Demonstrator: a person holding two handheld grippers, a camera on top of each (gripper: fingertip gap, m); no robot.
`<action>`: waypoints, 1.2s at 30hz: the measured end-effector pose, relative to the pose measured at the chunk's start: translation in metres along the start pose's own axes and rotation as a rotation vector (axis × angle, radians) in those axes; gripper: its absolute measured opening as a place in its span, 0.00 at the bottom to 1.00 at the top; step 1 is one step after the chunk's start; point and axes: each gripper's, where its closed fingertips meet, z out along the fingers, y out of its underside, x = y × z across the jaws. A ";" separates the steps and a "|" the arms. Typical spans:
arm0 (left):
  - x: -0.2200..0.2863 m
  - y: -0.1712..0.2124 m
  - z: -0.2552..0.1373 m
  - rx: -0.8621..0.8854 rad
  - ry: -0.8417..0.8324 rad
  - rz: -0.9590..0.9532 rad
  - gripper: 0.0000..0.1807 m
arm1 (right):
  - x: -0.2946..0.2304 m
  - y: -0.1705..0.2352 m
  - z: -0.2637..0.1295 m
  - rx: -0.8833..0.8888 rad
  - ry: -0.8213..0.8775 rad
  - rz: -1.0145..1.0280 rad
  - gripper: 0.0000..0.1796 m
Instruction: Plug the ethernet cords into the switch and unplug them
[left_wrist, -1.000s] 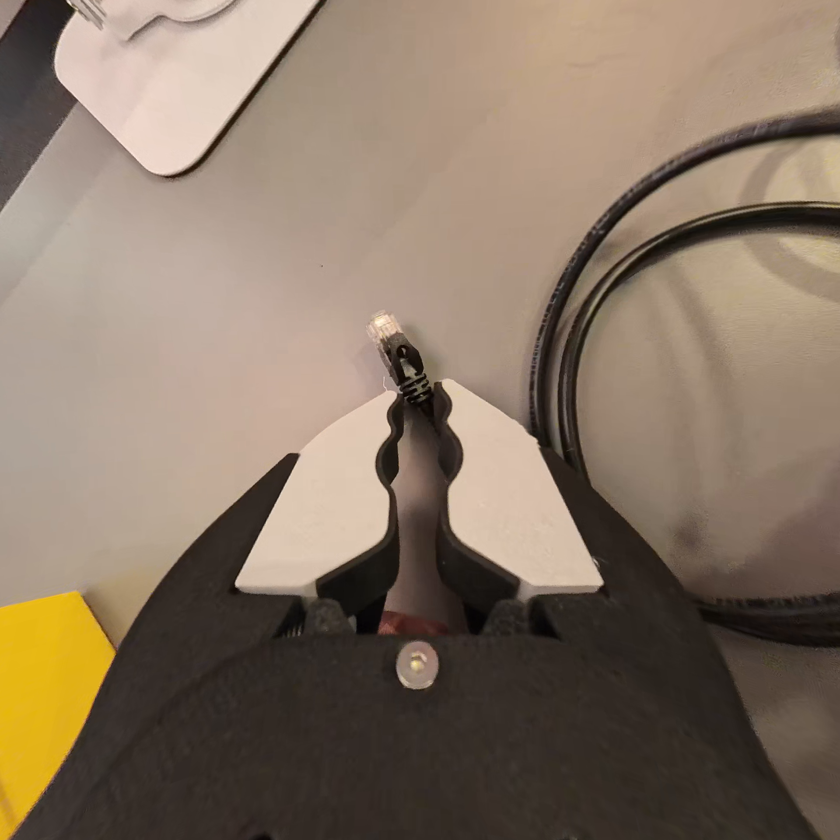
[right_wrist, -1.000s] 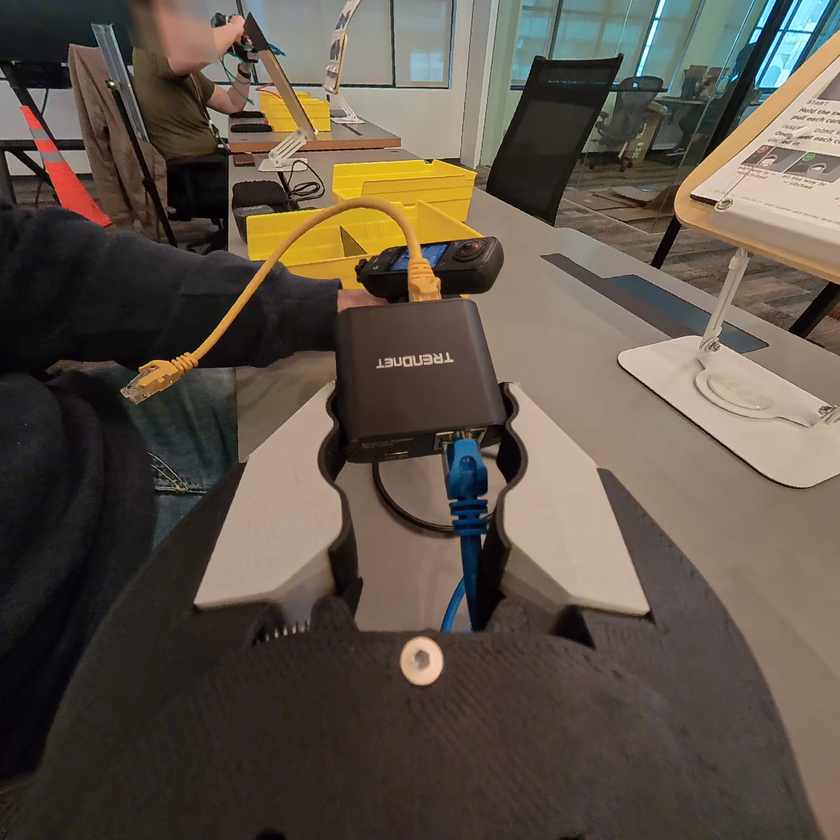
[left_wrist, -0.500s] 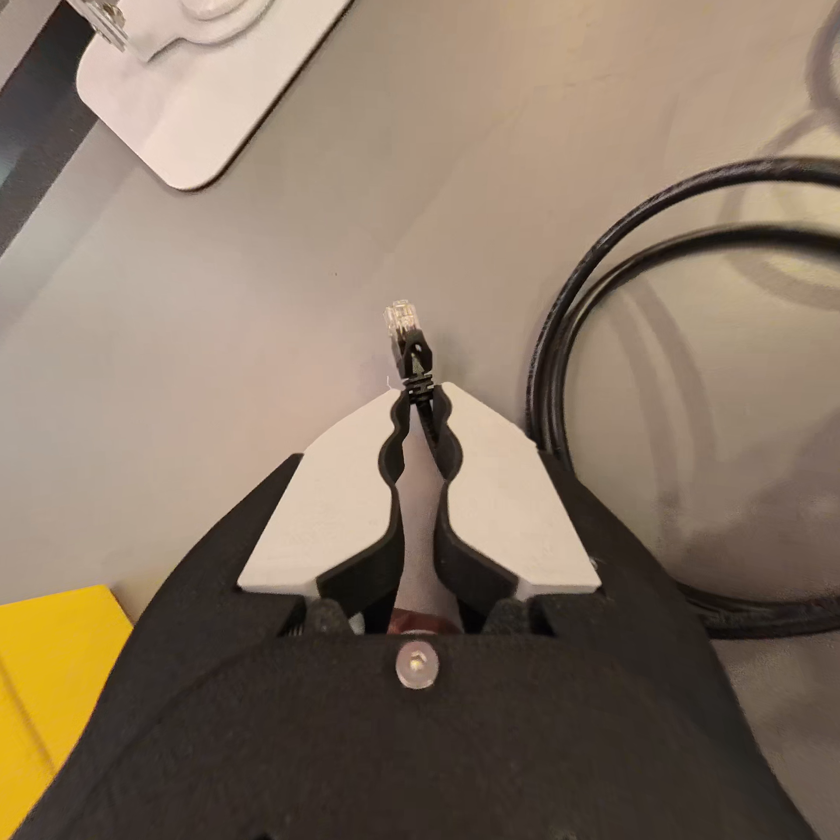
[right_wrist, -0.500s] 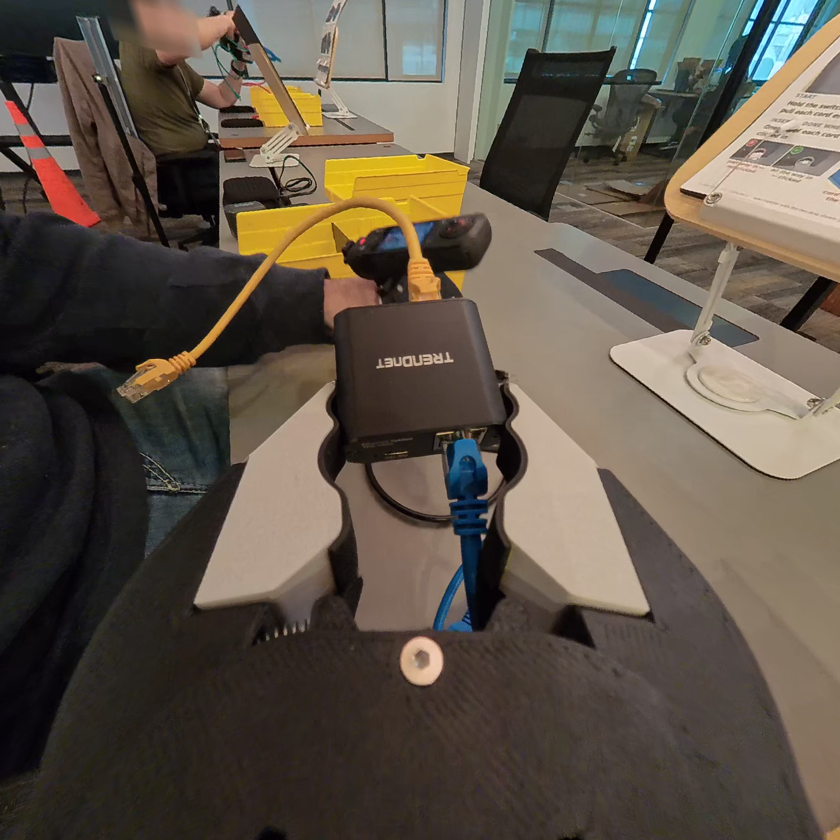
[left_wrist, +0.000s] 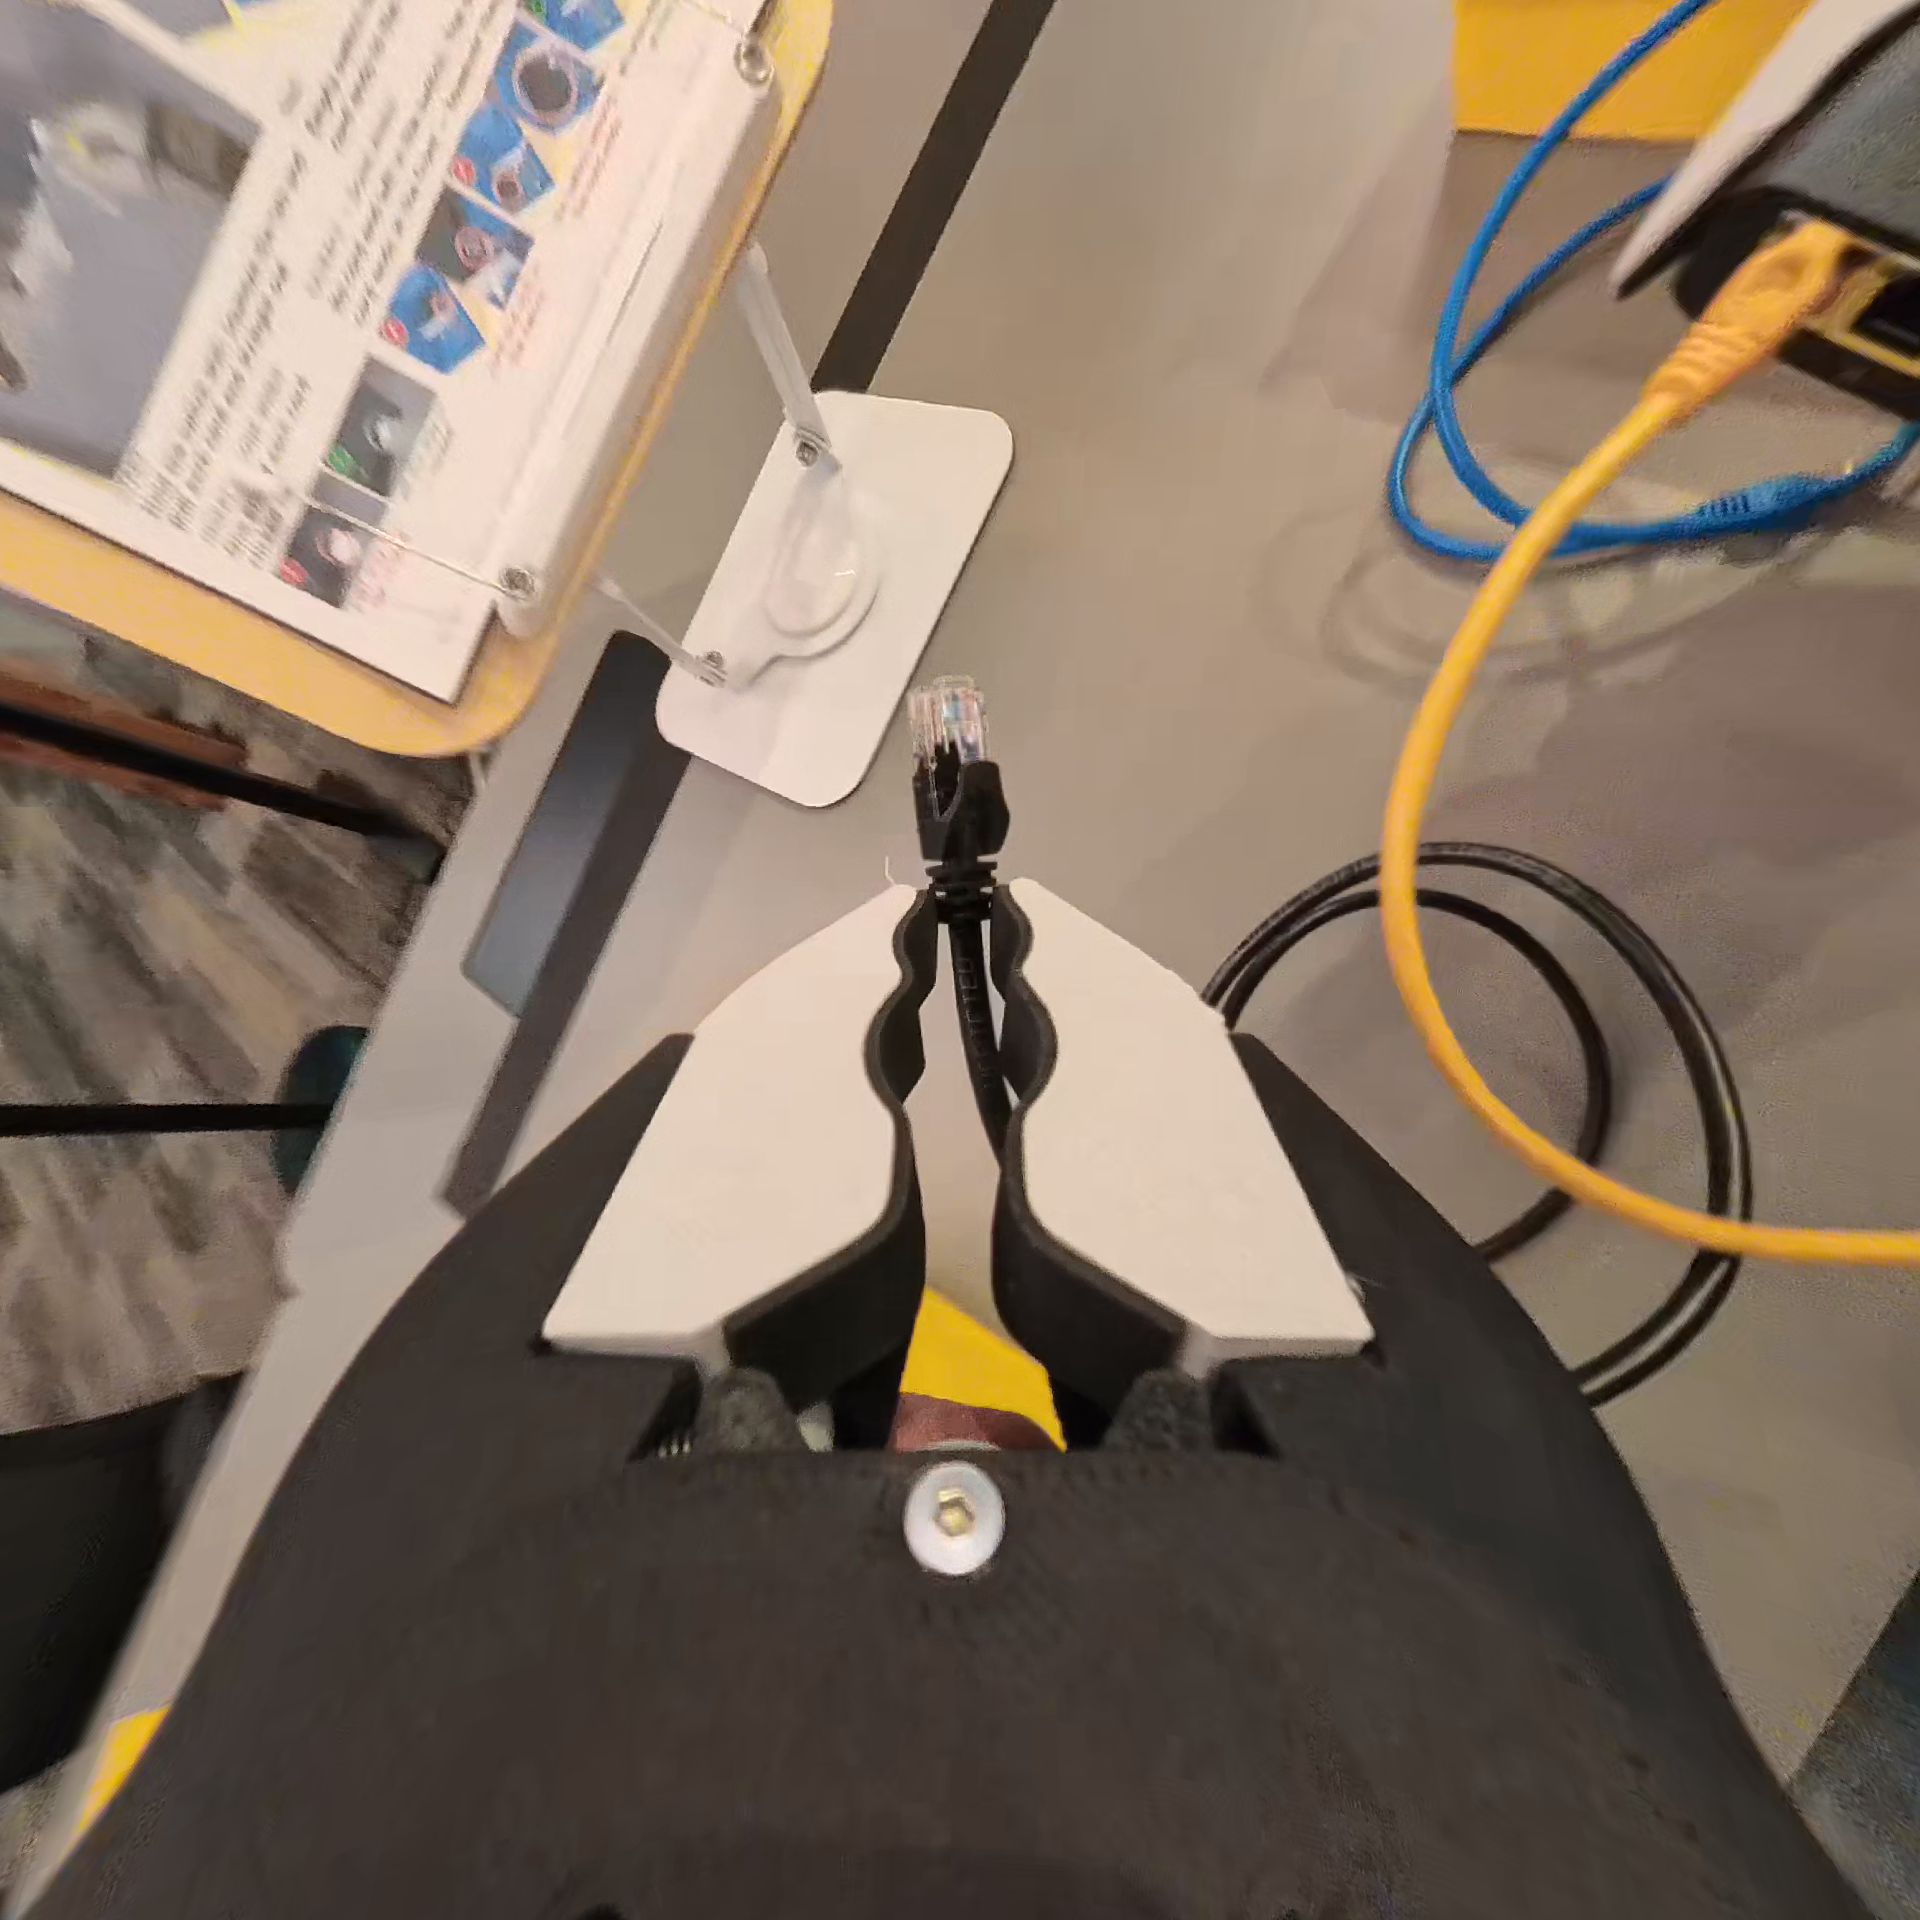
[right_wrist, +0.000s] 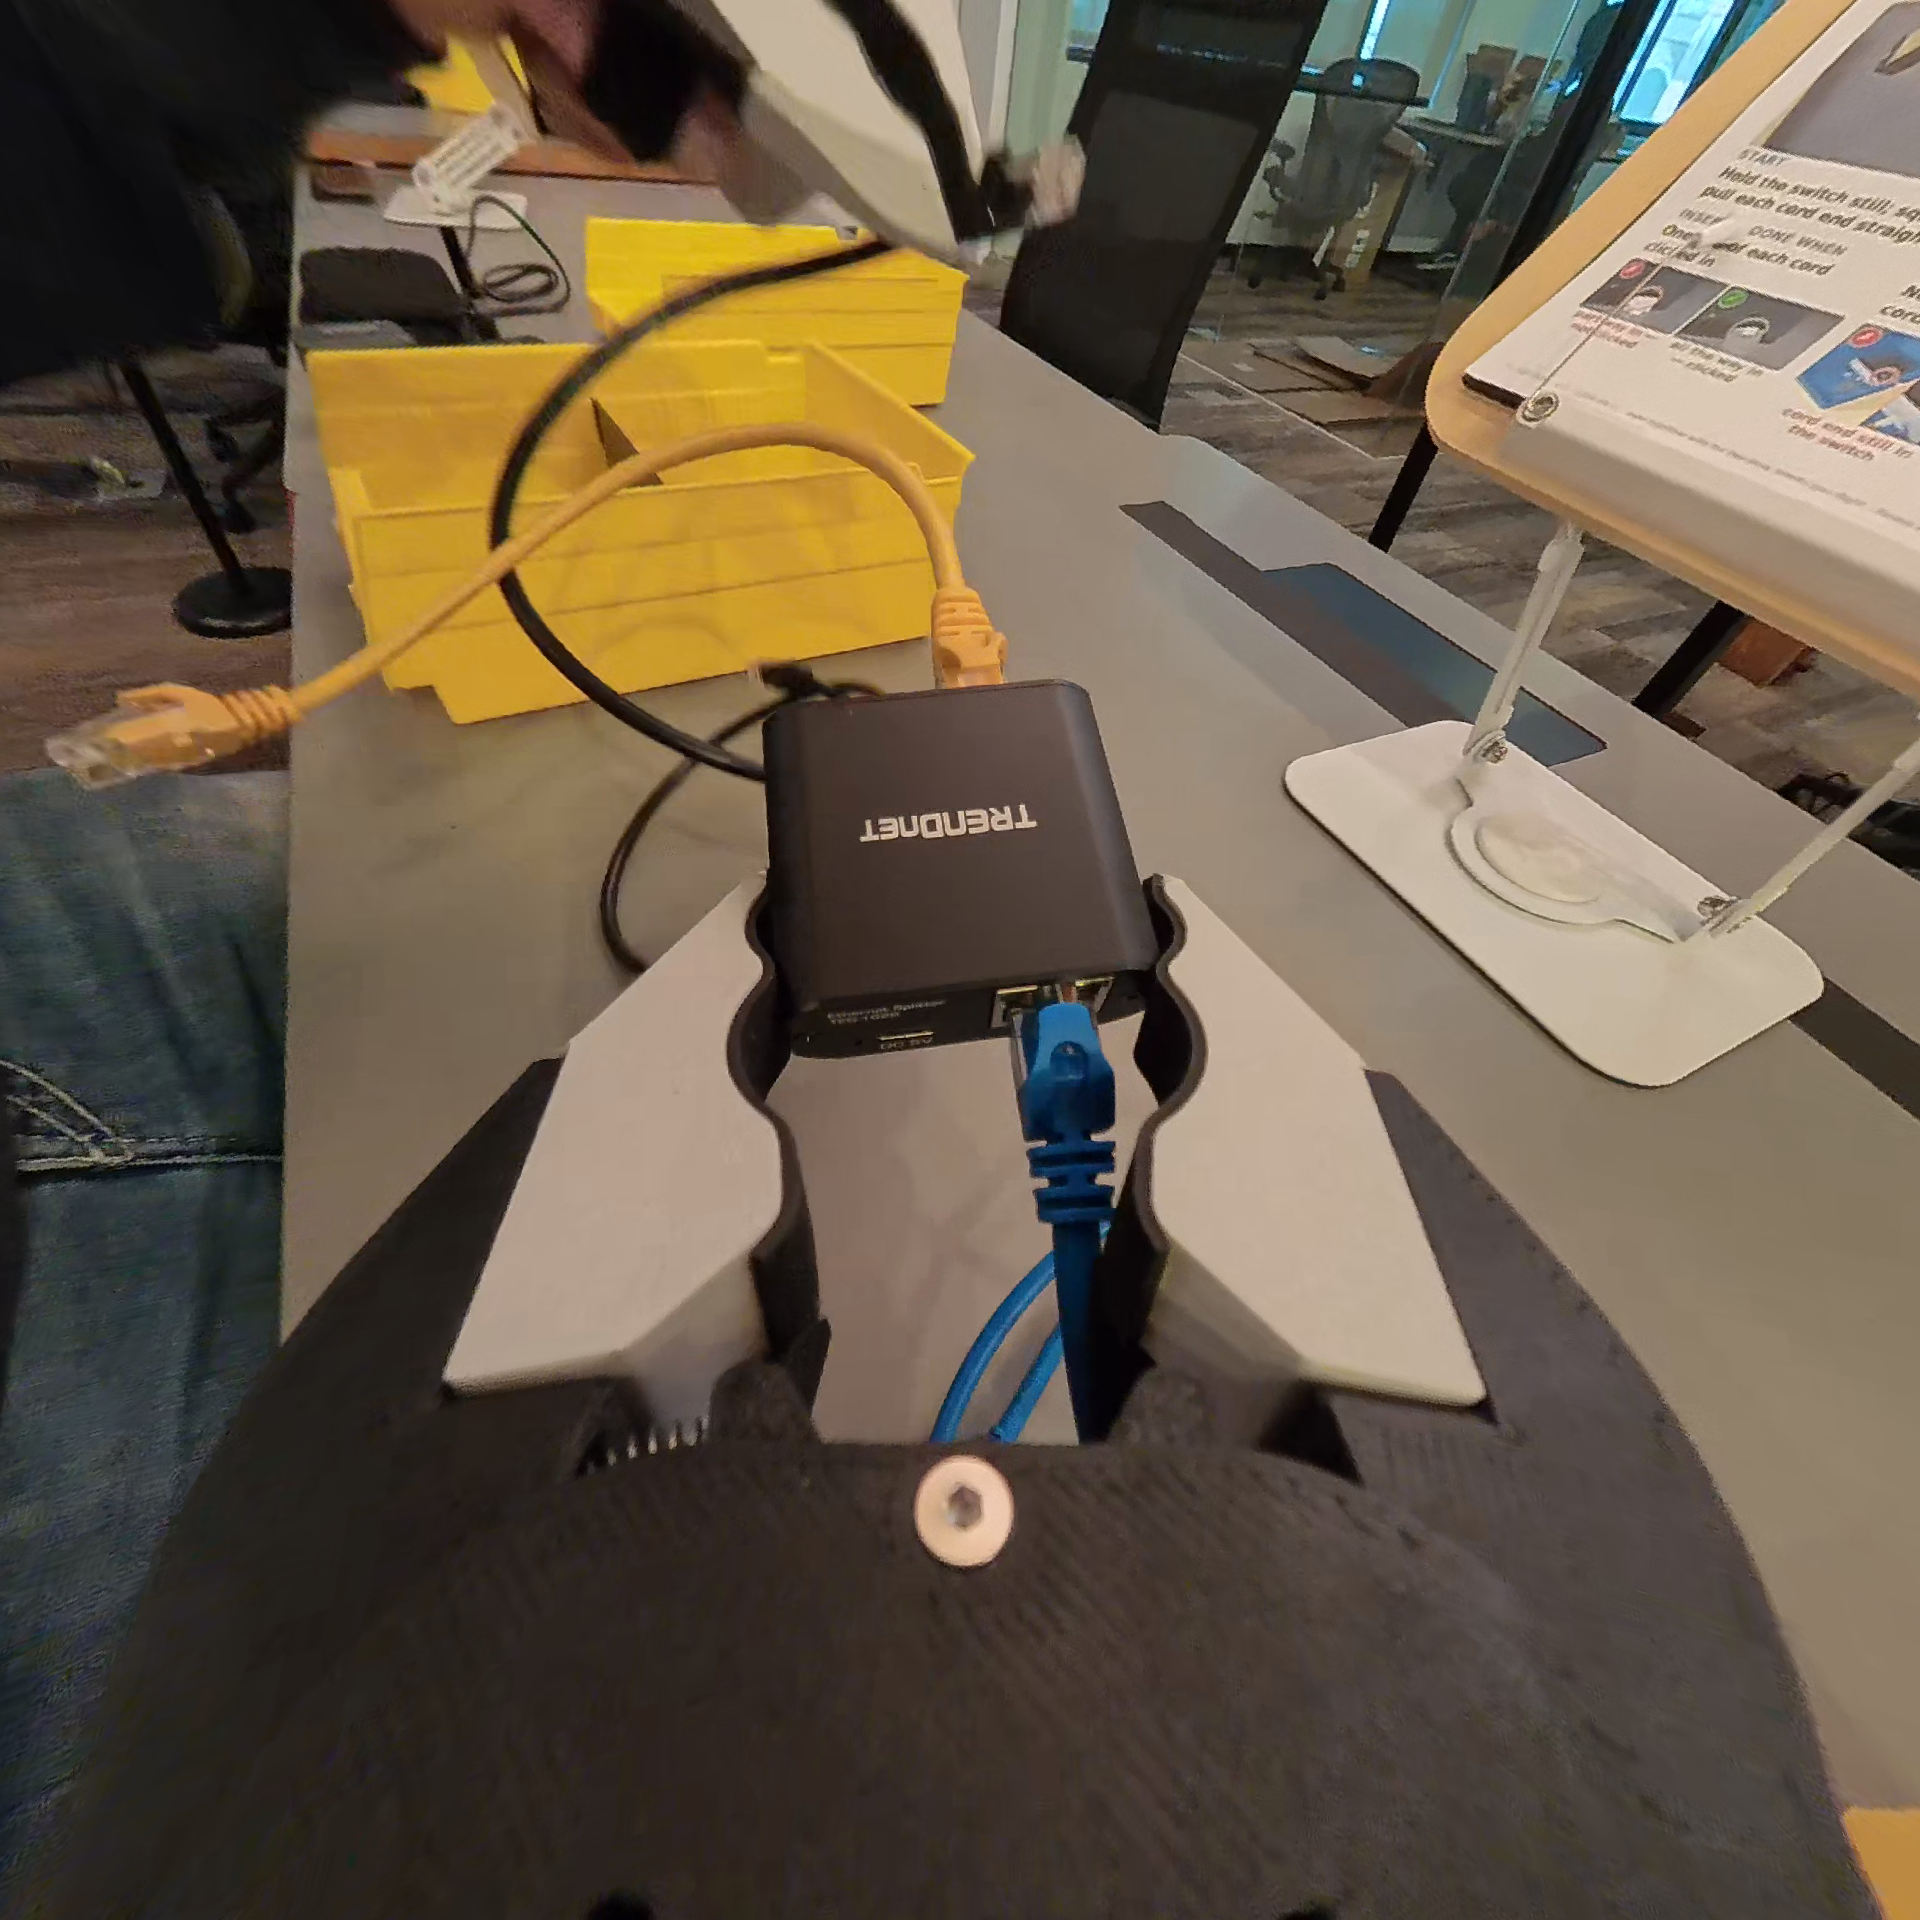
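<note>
My right gripper (right_wrist: 961, 904) is shut on the sides of the black switch (right_wrist: 956, 842), low over the grey table. A blue cord (right_wrist: 1065, 1101) is plugged into its near face. A yellow cord (right_wrist: 961, 634) is plugged into its far face, and its free end (right_wrist: 135, 727) hangs at the left. My left gripper (left_wrist: 964, 894) is shut on the black cord just behind its clear plug (left_wrist: 951, 769), held in the air. It shows blurred at the top of the right wrist view (right_wrist: 883, 156). The switch (left_wrist: 1849, 260) is at the top right of the left wrist view.
An instruction sheet on a wooden board (left_wrist: 364, 312) stands on a white base (left_wrist: 831, 603) near the table's edge. The black cord's loop (left_wrist: 1558, 935) lies on the table (left_wrist: 1195, 520). Yellow bins (right_wrist: 644, 561) stand behind the switch. A black chair (right_wrist: 1143, 208) is beyond. Tip to tip, the grippers are about 20 cm apart.
My left gripper has lifted the black plug off the table and swung up high behind the switch. My right gripper has stayed shut on the switch.
</note>
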 end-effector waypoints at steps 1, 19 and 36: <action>-0.001 -0.003 -0.007 -0.018 -0.002 0.050 0.05 | 0.002 0.000 0.003 -0.005 0.006 -0.005 0.36; 0.113 -0.020 0.035 -0.150 0.354 0.413 0.06 | 0.003 -0.001 0.037 -0.008 -0.048 -0.106 0.36; 0.115 -0.015 0.027 -0.206 0.521 0.404 0.05 | 0.001 -0.003 0.041 -0.011 -0.022 -0.253 0.36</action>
